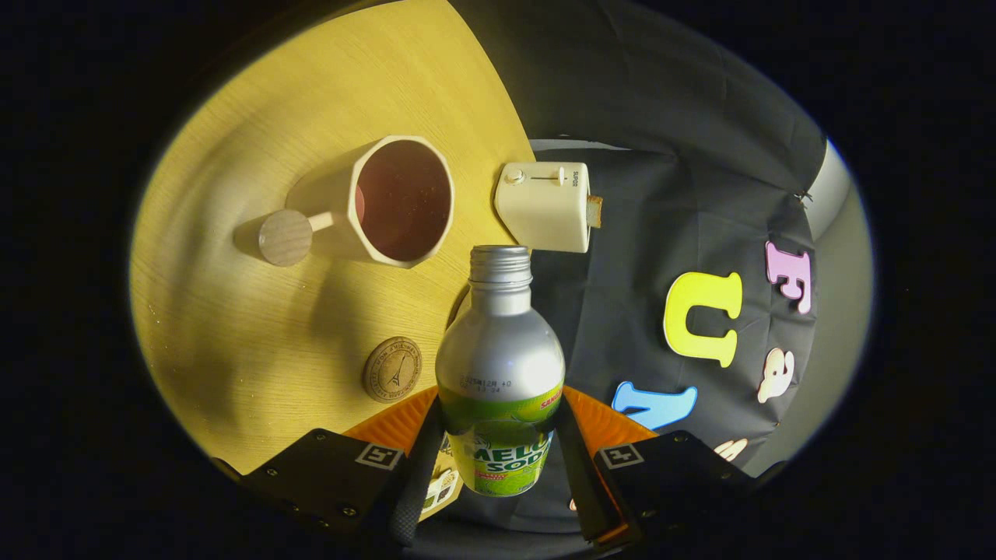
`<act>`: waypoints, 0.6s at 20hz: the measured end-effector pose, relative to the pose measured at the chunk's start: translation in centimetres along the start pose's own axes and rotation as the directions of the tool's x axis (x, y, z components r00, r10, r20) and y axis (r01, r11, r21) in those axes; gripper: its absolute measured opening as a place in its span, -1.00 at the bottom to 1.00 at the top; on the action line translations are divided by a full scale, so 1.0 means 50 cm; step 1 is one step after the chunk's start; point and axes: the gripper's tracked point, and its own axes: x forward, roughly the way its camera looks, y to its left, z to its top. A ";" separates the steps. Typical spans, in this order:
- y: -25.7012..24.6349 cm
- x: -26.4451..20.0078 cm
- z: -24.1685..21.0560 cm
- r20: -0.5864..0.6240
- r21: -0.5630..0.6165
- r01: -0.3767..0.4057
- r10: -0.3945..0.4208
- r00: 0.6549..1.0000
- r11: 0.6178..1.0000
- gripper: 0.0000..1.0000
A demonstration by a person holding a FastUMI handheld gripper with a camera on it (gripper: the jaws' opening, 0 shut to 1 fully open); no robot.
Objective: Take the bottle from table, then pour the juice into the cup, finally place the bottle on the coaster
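Bottle [500, 365], which the tool [498, 459] is clenching, is tilting short of the cup [389, 201]; juice risks spilling on the table [233, 327].

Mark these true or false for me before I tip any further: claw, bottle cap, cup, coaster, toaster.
1. The claw is shut on the bottle, a finger on each side. True.
2. The bottle has a cap on its neck. False: the threaded neck is bare and open.
3. The cup lies beyond the bottle on the wooden table, its round-knobbed handle pointing away from the toaster. True.
4. The bottle stands on the coaster. False: the coaster is bare, beside the held bottle.
5. The toaster is empty. False: a slice of bread pokes out of it.
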 end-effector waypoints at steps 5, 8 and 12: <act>-0.010 0.002 0.002 0.010 -0.041 0.005 -0.005 1.000 0.999 0.53; -0.018 0.002 0.004 0.021 -0.064 0.014 -0.013 1.000 0.998 0.53; -0.030 0.006 0.004 0.029 -0.097 0.026 -0.023 0.999 0.995 0.53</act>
